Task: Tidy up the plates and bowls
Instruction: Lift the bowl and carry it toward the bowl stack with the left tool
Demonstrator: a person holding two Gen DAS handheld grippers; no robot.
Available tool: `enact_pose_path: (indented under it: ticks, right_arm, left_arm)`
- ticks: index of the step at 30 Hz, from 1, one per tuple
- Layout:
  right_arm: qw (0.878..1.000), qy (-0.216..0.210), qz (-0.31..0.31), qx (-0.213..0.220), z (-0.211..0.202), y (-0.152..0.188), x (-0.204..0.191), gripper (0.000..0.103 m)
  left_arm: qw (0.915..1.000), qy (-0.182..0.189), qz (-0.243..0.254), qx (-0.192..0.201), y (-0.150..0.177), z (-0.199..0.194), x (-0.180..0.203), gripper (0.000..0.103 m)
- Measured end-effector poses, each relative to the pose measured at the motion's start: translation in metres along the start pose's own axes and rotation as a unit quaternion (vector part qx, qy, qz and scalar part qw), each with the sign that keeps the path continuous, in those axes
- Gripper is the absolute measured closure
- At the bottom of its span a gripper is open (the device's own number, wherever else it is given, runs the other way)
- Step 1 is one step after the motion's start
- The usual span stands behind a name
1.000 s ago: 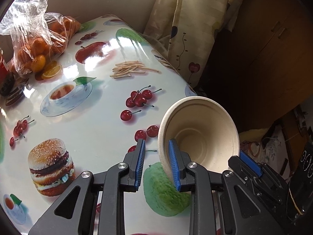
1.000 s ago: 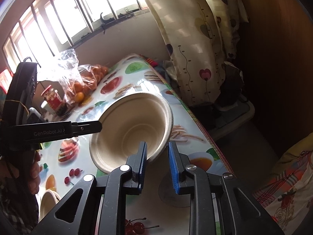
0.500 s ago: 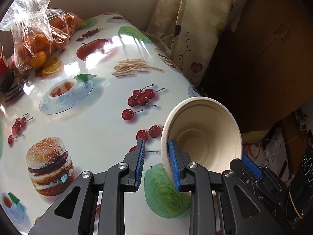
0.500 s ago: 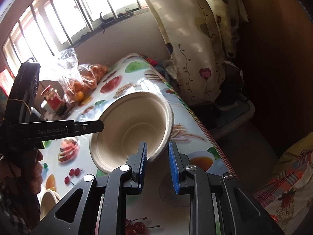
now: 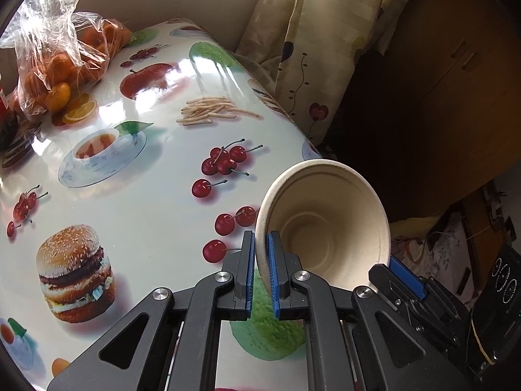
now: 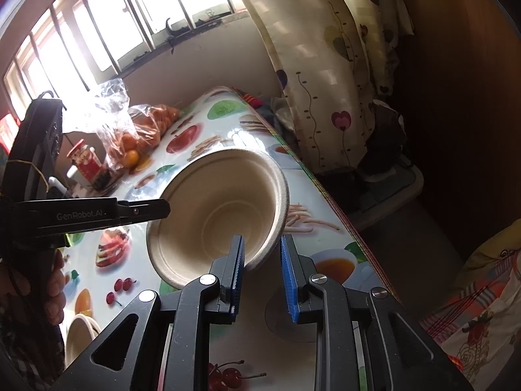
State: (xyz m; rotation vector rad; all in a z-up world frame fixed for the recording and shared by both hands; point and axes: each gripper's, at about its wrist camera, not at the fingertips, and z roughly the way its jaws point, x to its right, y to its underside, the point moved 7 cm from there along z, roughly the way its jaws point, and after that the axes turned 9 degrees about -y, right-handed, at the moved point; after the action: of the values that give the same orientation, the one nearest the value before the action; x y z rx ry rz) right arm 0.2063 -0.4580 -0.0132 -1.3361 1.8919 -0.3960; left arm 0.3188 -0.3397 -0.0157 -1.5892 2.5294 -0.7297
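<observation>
A beige paper bowl (image 5: 325,228) hangs tilted above the table's right edge, mouth toward both cameras. My left gripper (image 5: 259,267) is shut on its left rim. In the right wrist view the same bowl (image 6: 215,215) fills the middle, and my right gripper (image 6: 260,273) stands open around its near rim, one finger inside and one outside, with a gap to the outer pad. The left gripper's body (image 6: 97,215) reaches in from the left. The right gripper's blue pad (image 5: 407,280) shows beyond the bowl in the left wrist view.
The table (image 5: 146,195) has a glossy fruit-and-burger print cloth. A plastic bag of oranges (image 5: 65,75) and a red-lidded jar (image 6: 86,163) stand at its far end. Another beige bowl (image 6: 79,332) sits at the near left. A curtain (image 6: 325,65) and dark cabinet flank the right.
My left gripper has closed onto the bowl's rim. My right gripper has opened wider and let go of the rim. The bowl has barely moved.
</observation>
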Motion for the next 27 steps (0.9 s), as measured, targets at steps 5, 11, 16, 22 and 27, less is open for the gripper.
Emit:
enact_pose_path:
  ticks: [5,11,16,22,27]
  right_arm:
    - [1.0,0.001,0.001,0.0,0.0,-0.001,0.001,0.081]
    - [1.0,-0.001,0.0,0.001,-0.006,-0.001,-0.001,0.081]
    - [1.0,-0.002,-0.005,0.004,-0.01,0.0,-0.005,0.081]
    - [1.0,-0.003,-0.011,0.007,-0.015,0.001,-0.011,0.081]
    - [1.0,-0.006,-0.018,0.012,-0.021,0.002,-0.017,0.081]
  left_arm:
    - [1.0,0.006,-0.002,-0.004,0.001,-0.001,0.0,0.095]
    - [1.0,0.008,-0.004,-0.003,0.005,-0.004,0.0,0.095]
    - [1.0,0.007,-0.002,-0.001,0.007,-0.008,-0.001,0.095]
    - [1.0,0.005,0.003,0.006,0.01,-0.018,-0.001,0.095]
    - [0.9997,-0.002,0.011,0.021,0.013,-0.03,0.0,0.095]
